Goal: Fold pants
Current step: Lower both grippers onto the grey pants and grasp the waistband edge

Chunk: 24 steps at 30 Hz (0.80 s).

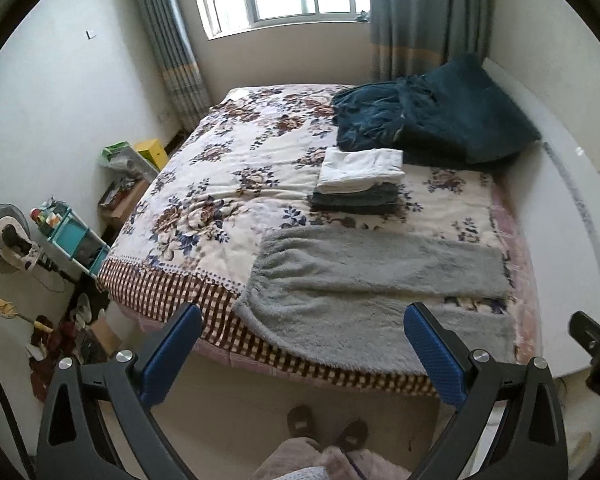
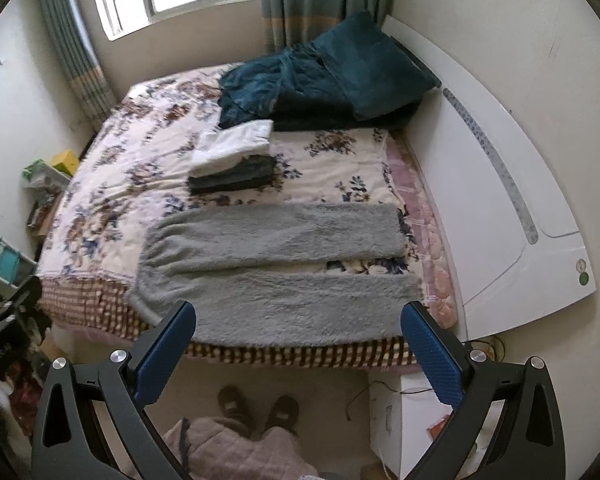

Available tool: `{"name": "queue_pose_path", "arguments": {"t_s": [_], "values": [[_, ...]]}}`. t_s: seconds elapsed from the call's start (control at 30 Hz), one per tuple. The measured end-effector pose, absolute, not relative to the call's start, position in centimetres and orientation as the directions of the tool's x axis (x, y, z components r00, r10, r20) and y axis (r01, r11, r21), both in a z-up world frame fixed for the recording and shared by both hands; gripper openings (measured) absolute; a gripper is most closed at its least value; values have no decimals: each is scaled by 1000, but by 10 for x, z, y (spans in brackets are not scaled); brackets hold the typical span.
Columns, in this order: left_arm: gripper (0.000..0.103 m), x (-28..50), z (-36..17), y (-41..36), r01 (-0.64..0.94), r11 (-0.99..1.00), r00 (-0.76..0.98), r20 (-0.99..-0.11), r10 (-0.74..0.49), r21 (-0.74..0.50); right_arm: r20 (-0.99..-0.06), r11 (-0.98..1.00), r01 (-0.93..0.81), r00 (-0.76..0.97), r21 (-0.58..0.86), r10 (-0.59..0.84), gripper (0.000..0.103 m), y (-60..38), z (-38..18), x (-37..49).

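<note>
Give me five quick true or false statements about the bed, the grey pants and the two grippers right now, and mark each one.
1. The grey fuzzy pants lie spread flat with both legs apart. True.
2. The left gripper is clamped on the waistband. False: it is open, holding nothing.
3. A white folded item tops the stack of folded clothes. True.
4. The right gripper is open and off the fabric. True.
5. The dark teal blanket covers the pants. False: it lies farther back, near the window.
</note>
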<state>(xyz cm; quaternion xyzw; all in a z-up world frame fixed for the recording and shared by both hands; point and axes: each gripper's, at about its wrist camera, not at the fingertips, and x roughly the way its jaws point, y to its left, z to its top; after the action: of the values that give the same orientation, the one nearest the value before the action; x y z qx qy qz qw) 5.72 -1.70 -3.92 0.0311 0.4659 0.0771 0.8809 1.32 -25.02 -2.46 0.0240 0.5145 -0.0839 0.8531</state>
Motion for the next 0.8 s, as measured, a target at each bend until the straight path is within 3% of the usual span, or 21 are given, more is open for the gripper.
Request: {"name": "queue_pose_path", "arguments": {"t_s": [0.4,0.6,0.8], "values": [[103,187,-148,-33,-51,982,434,-882,184,180,-928,963,252,327,-99,-181,103,-299,-163,172],[103,291,-214,-33,2,983,354,-920,170,182,-942,951,284,266,-126,-204,103,-331,-245,264],[103,388,-323,-50,106,931,373,-882,288,349,-937,934,284,210,-215,-279,103,-379,-346,357]]}}
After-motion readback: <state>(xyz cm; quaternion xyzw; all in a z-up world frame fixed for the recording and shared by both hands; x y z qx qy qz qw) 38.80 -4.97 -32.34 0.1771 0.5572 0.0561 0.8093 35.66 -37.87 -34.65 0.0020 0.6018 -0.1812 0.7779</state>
